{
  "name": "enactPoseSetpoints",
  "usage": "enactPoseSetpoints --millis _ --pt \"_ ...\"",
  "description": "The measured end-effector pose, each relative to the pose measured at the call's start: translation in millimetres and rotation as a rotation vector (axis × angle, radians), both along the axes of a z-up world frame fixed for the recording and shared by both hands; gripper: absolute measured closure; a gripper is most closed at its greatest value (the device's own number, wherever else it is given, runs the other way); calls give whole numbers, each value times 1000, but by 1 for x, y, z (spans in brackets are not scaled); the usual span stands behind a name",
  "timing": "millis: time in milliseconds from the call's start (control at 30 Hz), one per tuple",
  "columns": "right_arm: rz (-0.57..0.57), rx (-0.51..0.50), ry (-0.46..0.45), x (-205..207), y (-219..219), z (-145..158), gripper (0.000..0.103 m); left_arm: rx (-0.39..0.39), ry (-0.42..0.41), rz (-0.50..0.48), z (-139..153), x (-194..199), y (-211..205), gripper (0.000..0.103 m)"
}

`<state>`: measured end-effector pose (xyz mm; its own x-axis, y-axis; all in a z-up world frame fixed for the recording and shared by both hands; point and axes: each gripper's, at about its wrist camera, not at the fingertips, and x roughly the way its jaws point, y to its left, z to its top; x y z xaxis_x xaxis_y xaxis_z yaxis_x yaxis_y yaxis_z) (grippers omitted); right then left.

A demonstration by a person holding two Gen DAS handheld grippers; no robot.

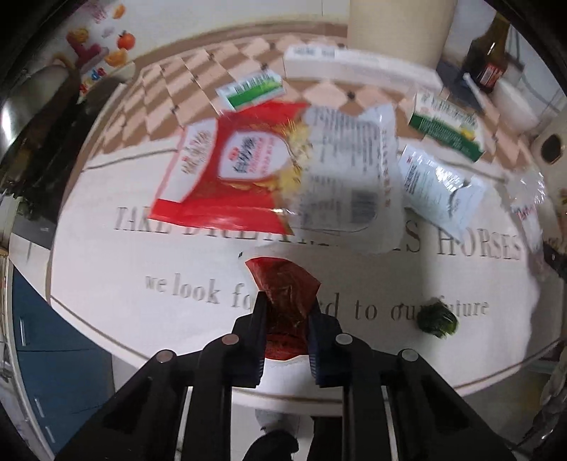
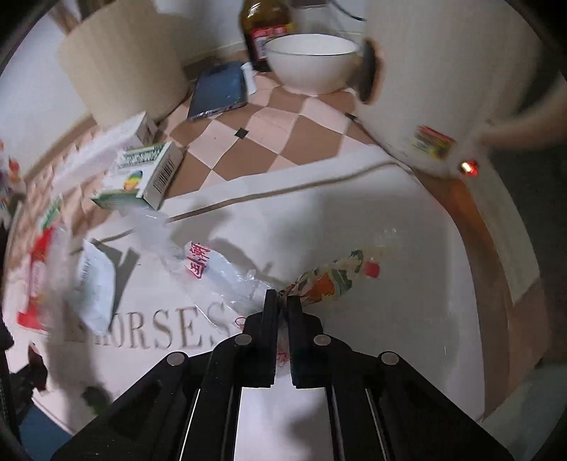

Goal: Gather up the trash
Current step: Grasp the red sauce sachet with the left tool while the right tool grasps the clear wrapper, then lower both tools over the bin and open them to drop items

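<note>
A: Item one, small crumpled dark-red foil wrapper (image 1: 283,294); location, clamped between the fingers of the left gripper (image 1: 287,319), over the near edge of the round white printed tablecloth (image 1: 106,269); handling, I judge it very light, soft, crushable, a little slick; a hold across the bunched middle, as now, seems soundest.

B: Item two?

A: Twisted patterned sweet wrapper in orange, green and cream with a red end (image 2: 329,280); location, pinched by its twisted tail in the right gripper (image 2: 282,301), whose fingers stand nearly together; a clear crinkled plastic bag with red characters (image 2: 219,276) runs under the same fingers, and I cannot tell whether it is caught as well; handling, featherweight, limp, probably prone to slipping out of a thin pinch.

B: Uncollected stock?

A: Large flat red and white food packet (image 1: 226,170); white printed pouch overlapping it (image 1: 351,177); smaller white sachet (image 1: 439,188); two green and white cardboard cartons (image 1: 446,124), stiffer, best taken across the narrow sides; a dark green scrap (image 1: 437,321); the flat films likely need lifting by an edge.

B: Not trash?

A: White ceramic bowl (image 2: 312,60); blue phone (image 2: 219,90); brown glass bottle (image 2: 264,32); fragile, leave.
</note>
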<state>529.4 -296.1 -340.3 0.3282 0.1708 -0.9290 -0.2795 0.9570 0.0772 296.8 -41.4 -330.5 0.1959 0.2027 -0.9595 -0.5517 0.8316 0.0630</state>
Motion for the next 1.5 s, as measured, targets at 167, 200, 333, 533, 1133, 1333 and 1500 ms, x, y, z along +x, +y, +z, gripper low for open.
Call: enactPoseSetpoints --millis 167,200,333,533,1133,1333,1500 --pt "-40 130 -39 -50 -16 44 98 48 -116 -35 43 -40 -8 87" --pt "-39 150 -46 -65 -18 53 98 67 -145 -46 56 -49 -15 87" --pt "-22 217 -42 -132 -24 84 98 136 -234 -68 92 -88 -26 87" --pt "34 266 16 -260 -13 94 98 138 -279 -94 101 -171 -34 87" --pt "-147 193 623 -396 35 -315 98 -470 180 170 -325 -234 33 87" --pt "-185 185 698 -378 61 -484 98 -551 240 180 -464 -212 42 87" --pt "-154 170 738 -363 80 -555 97 -641 262 218 -520 -211 46 83"
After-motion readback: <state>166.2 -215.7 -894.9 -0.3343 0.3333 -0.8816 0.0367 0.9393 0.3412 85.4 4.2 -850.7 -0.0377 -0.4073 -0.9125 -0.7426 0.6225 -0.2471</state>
